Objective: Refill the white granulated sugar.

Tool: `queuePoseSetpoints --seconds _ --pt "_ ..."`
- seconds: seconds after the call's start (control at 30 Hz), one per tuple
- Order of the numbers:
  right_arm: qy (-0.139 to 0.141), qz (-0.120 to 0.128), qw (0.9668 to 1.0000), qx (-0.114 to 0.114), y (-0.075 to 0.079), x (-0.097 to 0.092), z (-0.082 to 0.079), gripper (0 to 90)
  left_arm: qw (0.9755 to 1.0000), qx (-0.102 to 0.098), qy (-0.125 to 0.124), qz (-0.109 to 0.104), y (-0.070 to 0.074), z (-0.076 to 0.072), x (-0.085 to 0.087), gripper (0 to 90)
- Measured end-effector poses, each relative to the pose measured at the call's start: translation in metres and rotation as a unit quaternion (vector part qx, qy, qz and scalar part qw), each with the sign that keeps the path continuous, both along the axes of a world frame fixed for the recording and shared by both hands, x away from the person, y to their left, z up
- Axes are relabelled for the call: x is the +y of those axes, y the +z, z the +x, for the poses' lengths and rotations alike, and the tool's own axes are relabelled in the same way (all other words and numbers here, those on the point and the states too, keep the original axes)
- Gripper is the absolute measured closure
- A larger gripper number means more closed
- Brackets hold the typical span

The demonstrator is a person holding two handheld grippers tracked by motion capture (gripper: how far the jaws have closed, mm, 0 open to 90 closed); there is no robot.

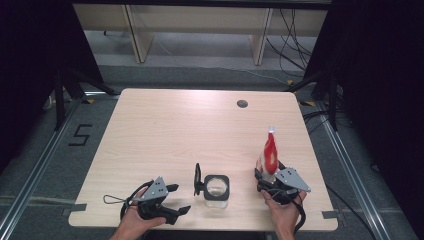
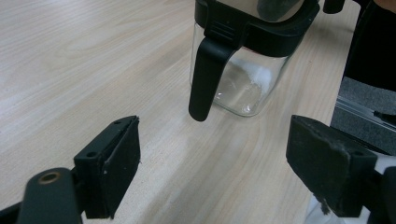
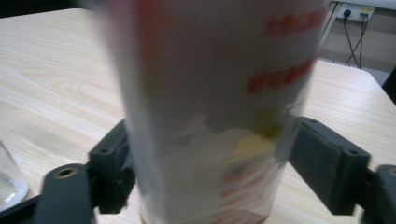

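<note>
Pale wood table, right gripper jaws astride bottle, left gripper resting.

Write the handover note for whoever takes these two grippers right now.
Left gripper: open, holds nothing, resting near the table's front edge beside the glass jar.
Right gripper: jaws either side of the red and white bottle; whether both pads press yet cannot be told.
Jar: upright, front centre, black lid hinged open.
Done: jar opened, bottle reached.
Left, probably: secure the bottle and bring it to the jar.
</note>
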State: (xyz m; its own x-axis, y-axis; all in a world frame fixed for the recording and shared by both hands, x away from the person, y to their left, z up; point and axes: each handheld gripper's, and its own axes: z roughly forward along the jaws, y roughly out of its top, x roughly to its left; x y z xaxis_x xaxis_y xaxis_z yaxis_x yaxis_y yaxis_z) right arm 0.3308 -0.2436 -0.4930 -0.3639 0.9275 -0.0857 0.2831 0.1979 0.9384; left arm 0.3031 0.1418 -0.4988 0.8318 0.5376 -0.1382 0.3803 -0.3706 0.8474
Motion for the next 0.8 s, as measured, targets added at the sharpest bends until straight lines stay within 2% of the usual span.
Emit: queuePoseSetpoints --seconds 0.07,0.1,0.13,0.2,0.27,0.3,0.4,0.43,0.5,0.57,0.67,0.7,0.73,0.77,0.8 --pt "0.001 0.006 1.0000 0.002 0.000 0.000 0.000 25.5 1.0000 0.000 0.000 -0.001 0.000 0.000 0.000 17.6" --pt "0.005 0.007 0.9999 0.006 0.001 -0.001 0.000 26.3 0.9999 -0.009 -0.009 0.001 0.000 0.001 0.000 17.7" --pt "0.005 0.007 0.9999 0.006 0.001 -0.001 0.000 26.3 0.9999 -0.009 -0.009 0.001 0.000 0.001 0.000 17.7" --pt "0.020 -0.001 0.9997 0.012 0.003 -0.004 0.003 28.5 0.9999 -0.010 -0.011 -0.003 0.000 0.001 0.000 18.1" --pt "0.022 -0.006 0.9996 0.014 0.004 -0.006 0.003 29.3 0.9999 -0.009 -0.010 -0.004 0.000 0.001 0.000 18.3" --pt "0.035 -0.001 0.9993 0.015 0.004 -0.010 0.004 30.4 0.9999 -0.007 -0.010 -0.001 0.001 0.001 0.000 18.3" --pt "0.046 0.000 0.9989 0.012 0.004 -0.017 0.005 31.2 1.0000 -0.003 -0.005 -0.007 0.000 0.000 -0.001 18.6" --pt "0.061 0.000 0.9980 0.017 0.005 -0.023 0.006 32.2 1.0000 -0.004 -0.004 -0.005 0.001 -0.001 -0.001 18.7" --pt "0.070 0.000 0.9974 0.020 0.005 -0.027 0.007 32.6 1.0000 -0.003 -0.004 -0.007 0.001 -0.001 0.000 18.8" --pt "0.088 -0.006 0.9960 0.011 0.005 -0.031 0.010 32.8 0.9999 -0.011 -0.009 -0.005 0.001 0.000 0.000 19.1" --pt "0.105 -0.009 0.9943 0.012 0.006 -0.036 0.011 33.3 0.9999 -0.012 -0.011 -0.003 0.001 0.000 0.000 19.3" --pt "0.105 0.002 0.9942 0.023 0.005 -0.036 0.010 33.3 0.9999 -0.009 -0.010 -0.002 0.001 0.000 0.000 19.4" --pt "0.121 -0.004 0.9924 0.024 0.006 -0.039 0.011 33.3 0.9999 -0.009 -0.010 -0.002 0.001 0.000 0.000 19.4" --pt "0.131 -0.009 0.9913 0.012 0.005 -0.041 0.014 33.4 0.9999 -0.010 -0.009 -0.004 0.001 0.000 0.000 19.4" --pt "0.131 -0.009 0.9913 0.012 0.005 -0.041 0.014 33.4 0.9998 -0.012 -0.018 0.002 0.001 0.002 0.001 19.4"
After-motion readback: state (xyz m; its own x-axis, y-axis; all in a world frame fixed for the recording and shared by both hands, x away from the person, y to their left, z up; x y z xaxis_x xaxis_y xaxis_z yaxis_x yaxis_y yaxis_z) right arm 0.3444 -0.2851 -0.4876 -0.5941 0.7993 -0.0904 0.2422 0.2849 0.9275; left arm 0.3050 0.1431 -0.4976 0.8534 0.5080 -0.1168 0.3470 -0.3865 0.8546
